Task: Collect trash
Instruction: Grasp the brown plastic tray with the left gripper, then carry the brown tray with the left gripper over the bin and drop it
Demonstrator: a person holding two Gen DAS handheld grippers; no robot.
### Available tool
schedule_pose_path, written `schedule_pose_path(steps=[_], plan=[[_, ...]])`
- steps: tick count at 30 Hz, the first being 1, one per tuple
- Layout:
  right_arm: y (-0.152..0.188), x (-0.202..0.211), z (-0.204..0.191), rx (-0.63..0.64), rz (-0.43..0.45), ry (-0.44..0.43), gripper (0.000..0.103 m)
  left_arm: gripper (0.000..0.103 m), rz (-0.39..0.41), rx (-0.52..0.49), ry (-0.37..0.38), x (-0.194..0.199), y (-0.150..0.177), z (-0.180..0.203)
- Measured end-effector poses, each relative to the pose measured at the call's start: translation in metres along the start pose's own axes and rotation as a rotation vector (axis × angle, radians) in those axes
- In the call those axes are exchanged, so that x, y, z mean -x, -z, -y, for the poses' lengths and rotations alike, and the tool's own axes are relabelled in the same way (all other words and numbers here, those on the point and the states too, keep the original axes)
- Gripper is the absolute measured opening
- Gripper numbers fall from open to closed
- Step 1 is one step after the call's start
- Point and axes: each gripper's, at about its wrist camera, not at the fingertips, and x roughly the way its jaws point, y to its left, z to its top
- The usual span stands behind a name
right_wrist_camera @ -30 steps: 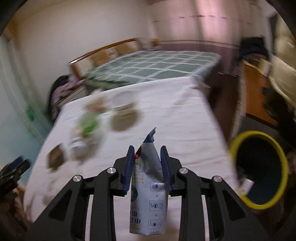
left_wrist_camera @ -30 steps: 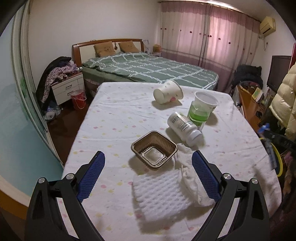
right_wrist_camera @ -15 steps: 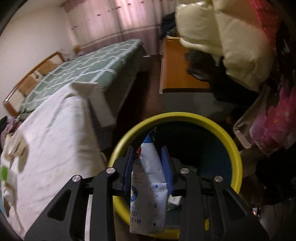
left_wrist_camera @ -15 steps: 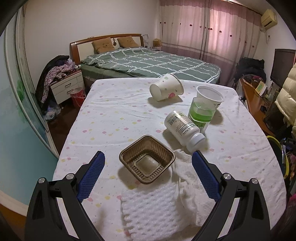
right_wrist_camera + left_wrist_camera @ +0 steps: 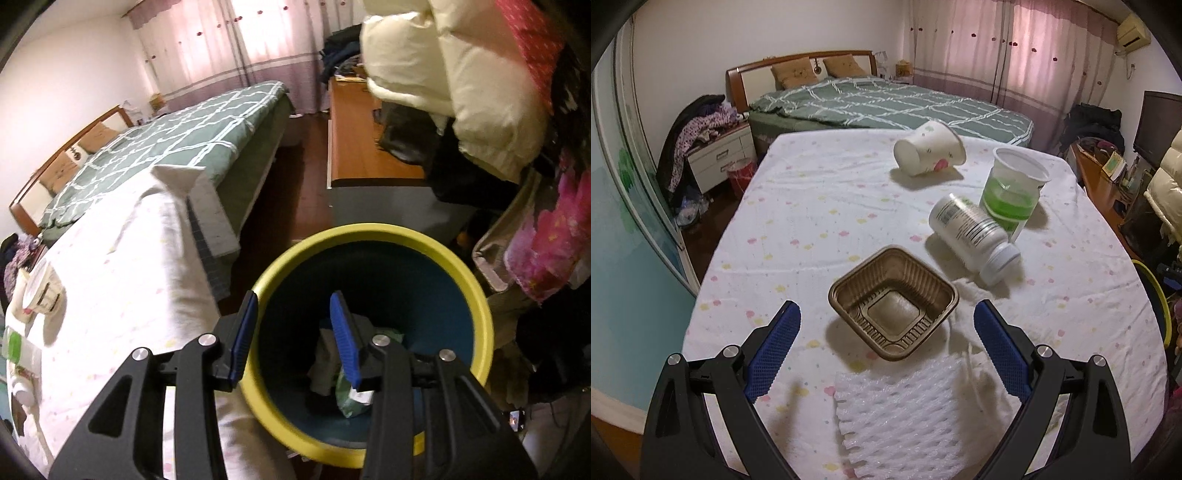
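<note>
My left gripper (image 5: 886,325) stands wide open above the table, its fingers either side of a brown plastic tray (image 5: 894,323), not touching it. Under it lie a white foam net (image 5: 905,417) and a crumpled white tissue (image 5: 975,354). Beyond are a white pill bottle (image 5: 973,236) on its side, a clear cup with green liquid (image 5: 1014,188) and a tipped paper cup (image 5: 929,153). My right gripper (image 5: 293,314) hangs over the yellow-rimmed bin (image 5: 476,284); its jaws are opening with nothing between them. Wrappers and paper (image 5: 349,387) lie in the bin's bottom.
The table wears a white dotted cloth (image 5: 820,206). A green-quilted bed (image 5: 886,103) stands behind it. To the bin's right are piled coats and a pink-flowered bag (image 5: 546,236); a wooden desk (image 5: 354,147) stands behind. The bin's rim shows at the left view's right edge (image 5: 1158,295).
My right gripper swung from over the table to the bin and let go of the blue-and-white packet, which is gone from its jaws. My left gripper sank closer to the brown tray.
</note>
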Motion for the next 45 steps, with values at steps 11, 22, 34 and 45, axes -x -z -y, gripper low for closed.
schedule_pose_path(steps=[11, 22, 34, 45], plan=[[0.005, 0.006, -0.034, 0.054, -0.003, -0.04, 0.04, 0.094, -0.09, 0.006, 0.04, -0.039, -0.005, -0.005], [0.005, 0.004, -0.034, 0.056, -0.006, -0.055, 0.04, 0.084, -0.131, 0.02, 0.037, -0.065, -0.02, -0.004], [0.009, 0.024, -0.03, 0.07, 0.019, -0.086, 0.04, 0.082, -0.031, -0.018, 0.049, -0.018, -0.034, 0.012], [0.025, 0.057, 0.004, 0.095, 0.051, -0.089, 0.04, 0.082, 0.021, -0.209, 0.24, 0.018, -0.05, 0.137]])
